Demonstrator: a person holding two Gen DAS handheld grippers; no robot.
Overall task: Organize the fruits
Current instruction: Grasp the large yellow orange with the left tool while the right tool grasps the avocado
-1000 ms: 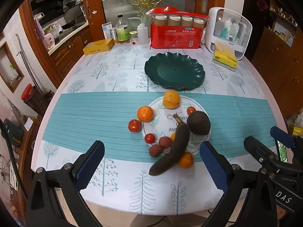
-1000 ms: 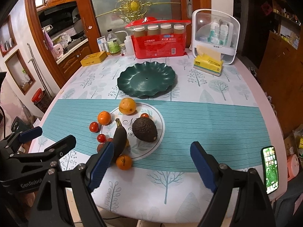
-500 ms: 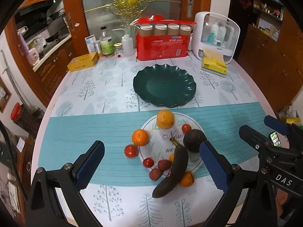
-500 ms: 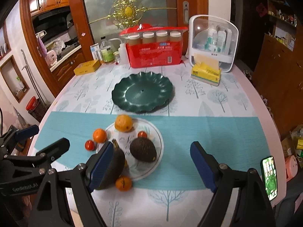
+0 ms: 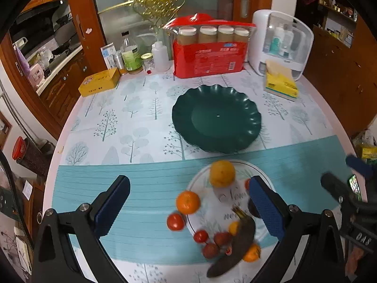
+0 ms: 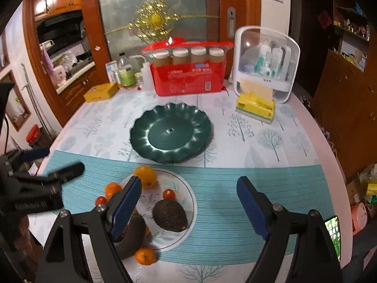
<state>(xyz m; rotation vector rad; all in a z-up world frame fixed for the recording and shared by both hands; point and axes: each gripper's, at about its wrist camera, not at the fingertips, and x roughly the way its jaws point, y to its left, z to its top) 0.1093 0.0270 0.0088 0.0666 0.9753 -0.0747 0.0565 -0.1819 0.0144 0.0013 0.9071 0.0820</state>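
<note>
I held my left gripper [image 5: 188,202] and right gripper [image 6: 188,202] wide open above the fruits on the white plate [image 6: 188,202], near the tabletop's front edge; the green plate [image 5: 216,120] was behind.

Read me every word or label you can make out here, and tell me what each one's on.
"DAS": on right gripper body.
Label on left gripper: blurred.
Script on white plate: blurred, partly covered.
Print on red pack, yellow tissue pack, yellow box: too small.
</note>
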